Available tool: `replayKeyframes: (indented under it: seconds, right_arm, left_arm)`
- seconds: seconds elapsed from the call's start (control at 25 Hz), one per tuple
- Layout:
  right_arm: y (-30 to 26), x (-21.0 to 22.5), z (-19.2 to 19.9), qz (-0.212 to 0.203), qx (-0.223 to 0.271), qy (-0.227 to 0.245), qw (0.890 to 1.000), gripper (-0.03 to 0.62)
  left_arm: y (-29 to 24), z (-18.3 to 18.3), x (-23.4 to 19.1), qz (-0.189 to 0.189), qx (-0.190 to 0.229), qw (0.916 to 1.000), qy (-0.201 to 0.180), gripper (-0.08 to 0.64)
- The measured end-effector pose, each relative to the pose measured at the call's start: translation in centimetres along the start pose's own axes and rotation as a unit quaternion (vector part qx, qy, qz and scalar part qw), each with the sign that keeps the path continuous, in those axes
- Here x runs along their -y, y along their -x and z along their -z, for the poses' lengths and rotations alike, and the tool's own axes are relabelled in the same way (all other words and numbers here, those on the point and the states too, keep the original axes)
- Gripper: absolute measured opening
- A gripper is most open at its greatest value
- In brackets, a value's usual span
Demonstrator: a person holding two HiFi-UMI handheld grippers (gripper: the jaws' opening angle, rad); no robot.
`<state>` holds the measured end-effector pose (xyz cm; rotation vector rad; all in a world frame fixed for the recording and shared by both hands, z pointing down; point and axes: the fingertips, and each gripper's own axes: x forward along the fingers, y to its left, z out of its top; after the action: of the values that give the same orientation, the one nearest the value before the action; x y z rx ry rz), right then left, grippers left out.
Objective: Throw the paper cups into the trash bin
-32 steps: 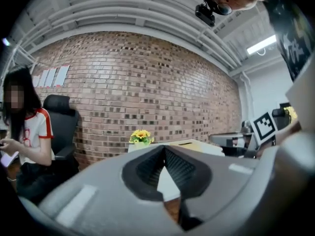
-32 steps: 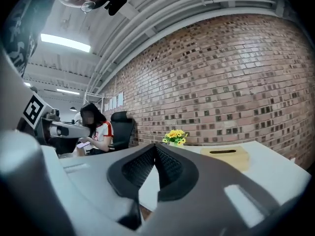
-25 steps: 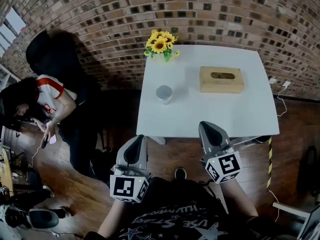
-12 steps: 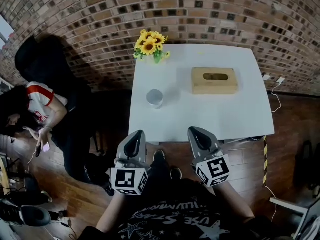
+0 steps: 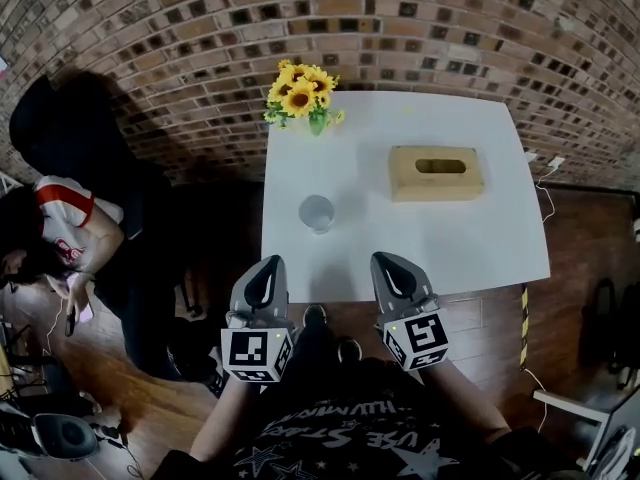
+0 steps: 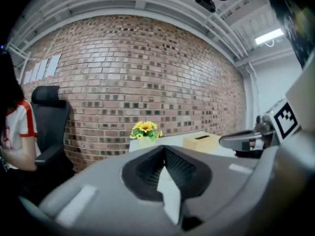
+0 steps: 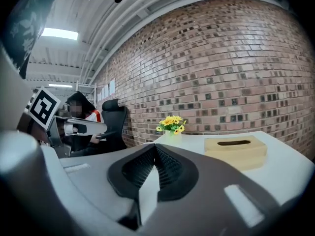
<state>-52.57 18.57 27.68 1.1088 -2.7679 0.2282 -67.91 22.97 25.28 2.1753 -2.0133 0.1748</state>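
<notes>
A single grey-white paper cup [image 5: 316, 212] stands upright on the left half of the white table [image 5: 470, 238]. Both grippers hover side by side just short of the table's near edge, over the wooden floor. My left gripper [image 5: 268, 262] is shut with nothing in it, in front of the cup and a little to its left. My right gripper [image 5: 384, 259] is also shut and empty, to the cup's right. In the left gripper view the shut jaws [image 6: 164, 148] hide the cup. The right gripper view shows its shut jaws [image 7: 155, 146] pointing at the table. No trash bin is in view.
A vase of sunflowers [image 5: 300, 92] stands at the table's far left corner, and a wooden tissue box [image 5: 437, 172] at its right middle. A brick wall runs behind. A seated person [image 5: 60, 238] and a black chair [image 5: 60, 128] are to the left. Cables [image 5: 545, 183] lie at the right.
The table has come closer to both grippers, whose tips now reach its near edge. The two grippers have drawn nearer each other. Both stay shut.
</notes>
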Motion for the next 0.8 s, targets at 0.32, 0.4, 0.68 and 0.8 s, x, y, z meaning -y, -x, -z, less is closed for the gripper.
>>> replayKeyframes:
  seconds: [0.32,0.4,0.68,0.8]
  right_arm:
    - [-5.8,-1.1,1.9,0.007,-0.032,-0.002,0.999,0.008]
    - [-6.9,-1.2,2.5,0.011,-0.040,0.007,0.999,0.009]
    - [-8.7,-1.7,5.3,0.005,-0.081,0.026,0.996,0.123]
    - [-9.5,-2.7,5.3,-0.008,-0.084,0.039,0.996,0.223]
  left_arm:
    - [-2.8,1.4,-3.9,0.021,-0.011,0.9997,0.007,0.005]
    - [-3.7,2.1,-4.8,0.026,-0.018,0.9995,0.006,0.005]
    - [-6.0,4.2,-5.8,0.063,-0.041,0.9972,-0.003,0.005]
    - [-6.6,4.5,-6.1,0.077,-0.045,0.9960,-0.001,0.005]
